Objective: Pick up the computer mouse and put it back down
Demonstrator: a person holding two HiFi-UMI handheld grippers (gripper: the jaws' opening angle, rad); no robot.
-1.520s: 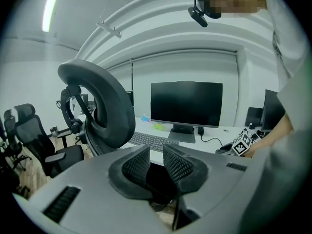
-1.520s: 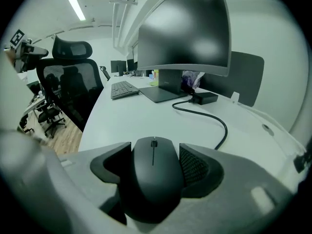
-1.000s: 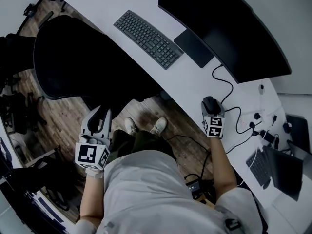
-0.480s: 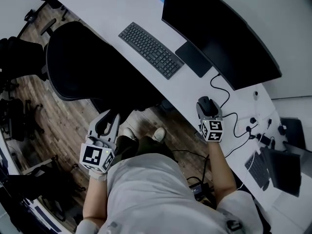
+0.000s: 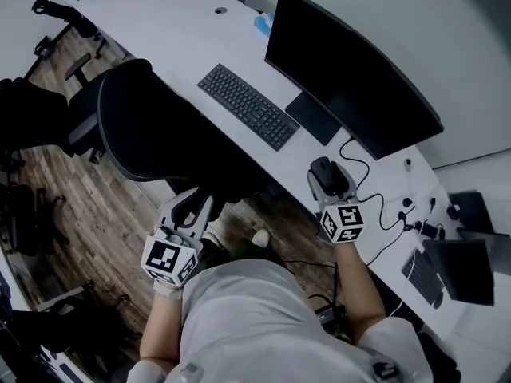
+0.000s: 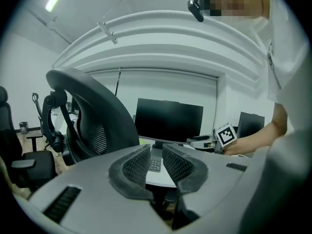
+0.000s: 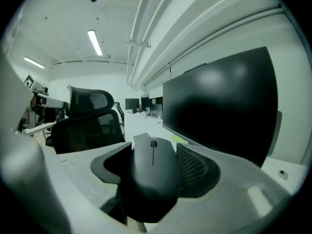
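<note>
Mouse: computer mouse (image 7: 152,172) clamped in right claw (image 5: 327,180), by table (image 5: 184,38) near edge (height unclear).
Left claw (image 6: 156,152): barely parted, empty.
Set-down: lower level, release only once it rests.

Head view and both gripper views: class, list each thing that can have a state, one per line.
computer mouse: clamped in the right claw.
right claw: shut on the computer mouse.
left claw: open, empty.
monitor: screen dark.
office chair: unoccupied.
keyboard: lying flat, untouched.
</note>
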